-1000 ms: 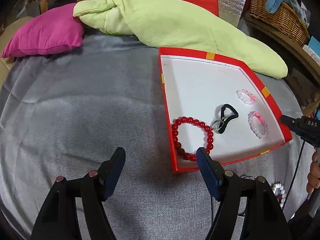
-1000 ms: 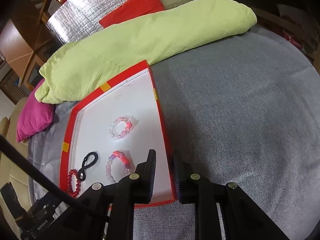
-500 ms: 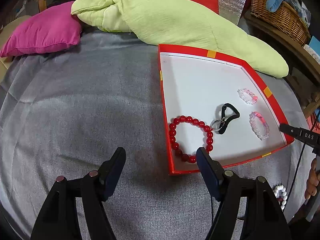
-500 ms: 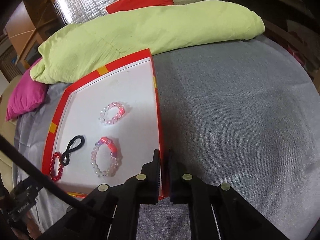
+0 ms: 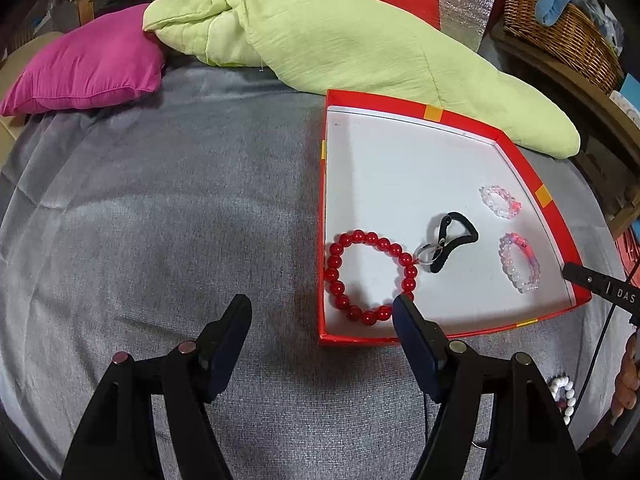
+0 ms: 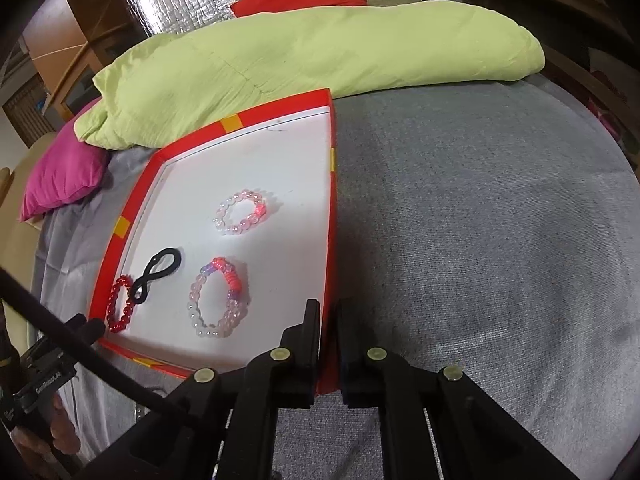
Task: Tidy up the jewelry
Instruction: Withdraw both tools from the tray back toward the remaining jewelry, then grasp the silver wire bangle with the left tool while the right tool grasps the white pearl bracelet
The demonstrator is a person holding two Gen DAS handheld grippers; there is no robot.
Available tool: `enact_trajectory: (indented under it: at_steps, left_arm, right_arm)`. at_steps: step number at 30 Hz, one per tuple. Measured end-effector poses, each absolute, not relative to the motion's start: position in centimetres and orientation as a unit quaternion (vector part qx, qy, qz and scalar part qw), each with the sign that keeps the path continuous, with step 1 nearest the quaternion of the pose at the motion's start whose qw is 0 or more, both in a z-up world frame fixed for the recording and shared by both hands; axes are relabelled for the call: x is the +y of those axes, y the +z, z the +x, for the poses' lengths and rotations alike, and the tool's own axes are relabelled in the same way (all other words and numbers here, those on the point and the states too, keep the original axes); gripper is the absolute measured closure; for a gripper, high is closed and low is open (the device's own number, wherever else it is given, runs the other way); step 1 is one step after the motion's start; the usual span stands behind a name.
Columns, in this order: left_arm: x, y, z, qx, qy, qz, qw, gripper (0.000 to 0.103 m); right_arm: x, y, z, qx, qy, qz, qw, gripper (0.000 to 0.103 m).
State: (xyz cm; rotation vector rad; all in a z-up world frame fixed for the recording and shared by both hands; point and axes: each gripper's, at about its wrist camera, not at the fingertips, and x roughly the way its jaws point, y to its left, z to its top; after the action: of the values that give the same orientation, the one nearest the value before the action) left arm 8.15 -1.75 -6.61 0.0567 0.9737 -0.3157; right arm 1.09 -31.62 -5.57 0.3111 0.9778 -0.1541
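A red tray (image 5: pixel 400 102) with a white floor lies on the grey bedspread. In it are a red bead bracelet (image 5: pixel 336 256), a black hair tie with a metal ring (image 5: pixel 460 228) and two pink bead bracelets (image 5: pixel 500 200) (image 5: pixel 520 264). My left gripper (image 5: pixel 322 312) is open above the tray's near left corner, holding nothing. My right gripper (image 6: pixel 329 316) is shut on the right wall of the tray (image 6: pixel 280 110). From that side I see the pink bracelets (image 6: pixel 240 216) (image 6: pixel 220 300), hair tie (image 6: pixel 160 272) and red bracelet (image 6: pixel 118 304).
A white bead bracelet (image 5: pixel 562 394) lies on the bedspread outside the tray, near a hand. A green quilt (image 5: pixel 340 40) and a magenta pillow (image 5: pixel 88 64) lie behind the tray. A wicker basket (image 5: pixel 560 32) stands on a shelf at the right. Open grey bedspread (image 6: pixel 480 220) stretches right of the tray.
My right gripper's jaws closed onto the tray's right wall and the wrist rolled. The tray's near end swung slightly left in the left wrist view. The left gripper stayed open and still.
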Motion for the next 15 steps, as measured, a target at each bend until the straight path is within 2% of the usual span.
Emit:
enact_trajectory:
  at_steps: [6,12,15]
  left_arm:
    - [-1.6,-6.3,7.8,0.462,-0.149,0.033,0.874,0.029]
    - [-1.1,-5.4,6.8,0.446,-0.148,0.048,0.881,0.029]
    - [-0.9,-5.1,6.2,0.440,-0.146,0.060,0.884,0.029]
  right_arm:
    - [-32.1,-5.1,1.1,0.472,-0.072,0.168,0.863,0.092]
    - [-32.0,-4.2,0.1,0.468,-0.074,0.163,0.865,0.084]
    - [-32.3,-4.1,-0.8,0.466,-0.075,0.176,0.864,0.077]
